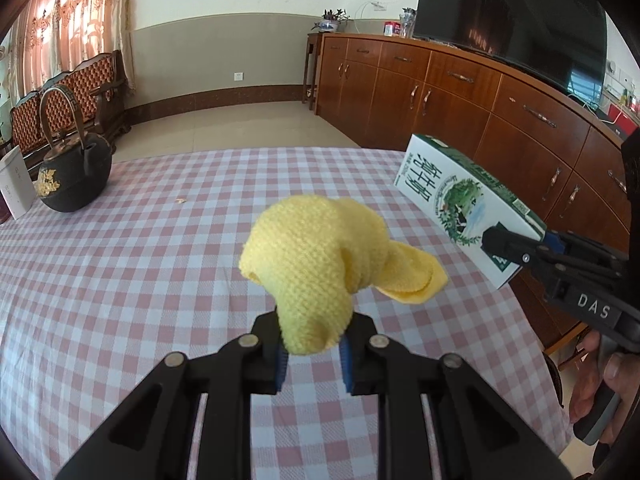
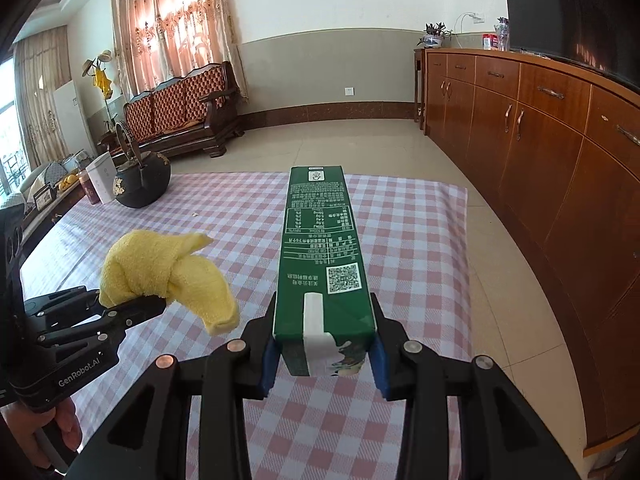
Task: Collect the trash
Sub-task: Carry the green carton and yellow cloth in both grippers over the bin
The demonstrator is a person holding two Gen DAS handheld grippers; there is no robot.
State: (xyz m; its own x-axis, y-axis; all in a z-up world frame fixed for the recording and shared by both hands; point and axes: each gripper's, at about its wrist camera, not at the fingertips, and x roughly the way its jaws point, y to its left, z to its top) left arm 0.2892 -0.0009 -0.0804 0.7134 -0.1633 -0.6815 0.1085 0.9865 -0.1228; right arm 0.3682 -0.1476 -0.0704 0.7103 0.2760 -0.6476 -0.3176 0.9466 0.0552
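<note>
Two hand-held tools are hovering over a tabletop point(image 1: 100, 280) covered in a pink-and-white checked cloth, each carrying one item clear of the surface. The left tool point(image 1: 312, 344) is pinching a bunched yellow knitted cloth point(image 1: 316, 256) between its blue-padded fingers, the fabric bulging up and forward out of the narrow grip with one folded flap drooping to the side. The right tool point(image 2: 324, 354) is clamping a green-and-white milk carton point(image 2: 322, 248) by its lower end, the pads pressing on its two side faces; the carton is pointing away from the camera, lengthwise over the tabletop, with its nutrition panel and QR code facing up and a white straw wrapper lying along the near end.

From the left wrist view, the carton is showing its white face with a farm scene and is hanging just beyond the tabletop's right edge, near the cloth but apart from it. A person's hand point(image 1: 596, 376) is gripping the handle of the right tool.

A black cast-iron teapot point(image 1: 74, 176) with a tall hoop handle is standing at the far left of the tabletop beside a white box point(image 1: 16, 188), and a small pale scrap point(image 1: 181, 200) is lying on the checked cloth between the teapot and the held items. A long wooden sideboard point(image 2: 540, 152) is running along the right wall, under a dark television screen point(image 1: 512, 12).
</note>
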